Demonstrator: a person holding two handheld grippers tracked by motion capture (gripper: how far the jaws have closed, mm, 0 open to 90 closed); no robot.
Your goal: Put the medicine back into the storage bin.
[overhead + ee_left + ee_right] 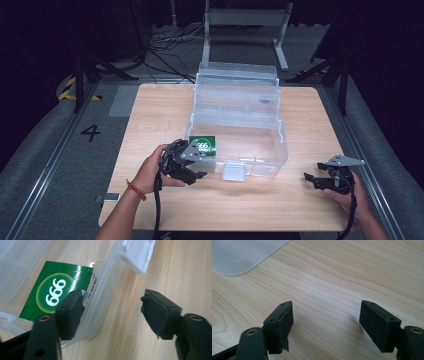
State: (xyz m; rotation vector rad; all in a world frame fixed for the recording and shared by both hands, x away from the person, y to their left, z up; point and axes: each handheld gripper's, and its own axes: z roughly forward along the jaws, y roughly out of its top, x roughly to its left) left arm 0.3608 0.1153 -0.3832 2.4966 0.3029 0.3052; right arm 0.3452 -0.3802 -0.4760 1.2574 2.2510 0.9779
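Left tongs: nearest the high camera, the left tongs (196,176) sit at the near left corner of the clear box (280,150), jaws apart; in the left gripper view (111,312) one jaw is inside the box wall and the other outside over bare wood, nothing pinched.
Green packet: the green packet (56,288) with white digits lies flat on the box floor in that near left corner, just behind the inner jaw, so the corner wall stands between the two jaws.
Why so placed: my guess is the left hand is straddling the wall either to steady the box or to reach the packet; I cannot tell which.
Box: lid tipped back and open, latch tab (136,255) hanging off the front edge.
Left hand: the left hand (155,167) wraps the tool from the side, forearm angled in from below.
Right tongs: the right tongs (314,179) wait well apart from the box on the counter (150,115), jaws spread over bare wood (325,315), empty.
Right hand: low, tongs pointing towards the box.
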